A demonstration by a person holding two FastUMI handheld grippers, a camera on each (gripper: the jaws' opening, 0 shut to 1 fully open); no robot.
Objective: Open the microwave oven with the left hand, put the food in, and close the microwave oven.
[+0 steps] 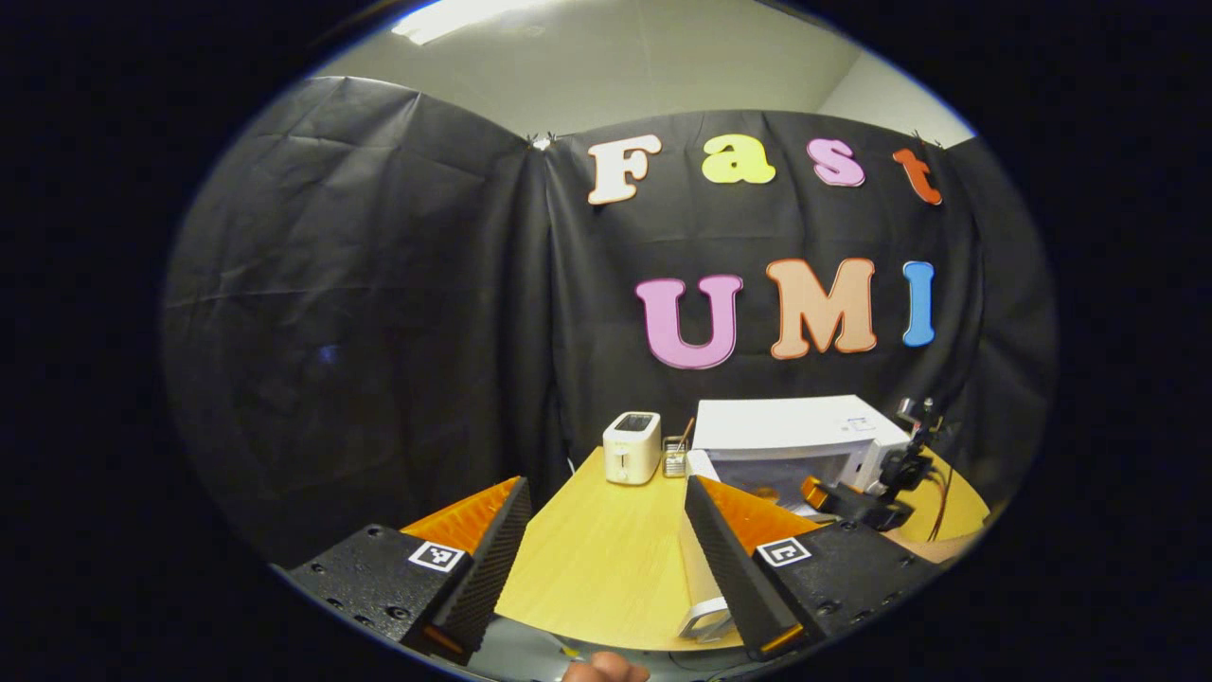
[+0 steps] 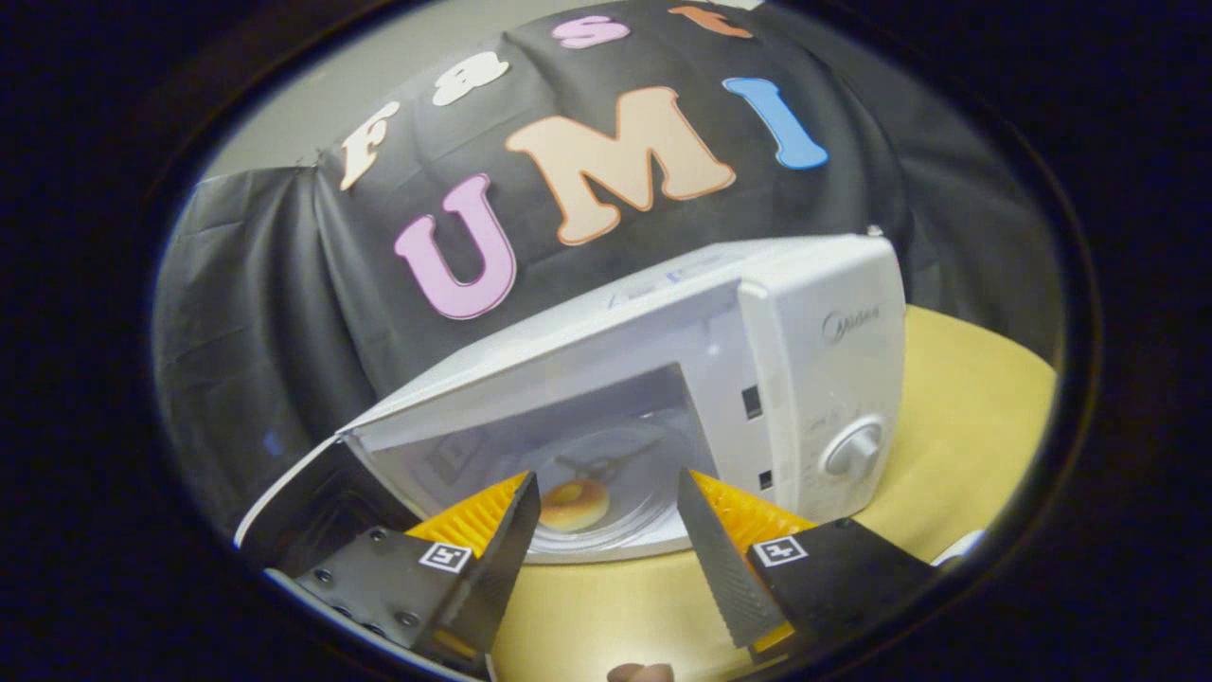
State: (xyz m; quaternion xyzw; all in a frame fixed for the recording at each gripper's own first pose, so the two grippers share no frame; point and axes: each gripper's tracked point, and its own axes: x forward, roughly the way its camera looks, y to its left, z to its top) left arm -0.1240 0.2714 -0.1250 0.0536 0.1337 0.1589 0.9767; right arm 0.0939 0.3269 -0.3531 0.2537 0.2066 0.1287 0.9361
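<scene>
Right gripper view: microwave (image 2: 814, 350) open, round food (image 2: 574, 505) inside.

White microwave (image 2: 720, 313), grey dial (image 2: 854, 447), lower right of centre. Golden-brown bun (image 2: 574, 505) on clear glass plate (image 2: 620, 530), low centre. Yellow wood-grain table (image 1: 606, 559). White toaster (image 1: 632, 447), centre. Black creased cloth wall (image 1: 379, 284).

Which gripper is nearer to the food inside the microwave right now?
Right. The right gripper is at the open microwave, jaws open, with the food just ahead on the turntable. The left gripper is back over the table, jaws open.
</scene>
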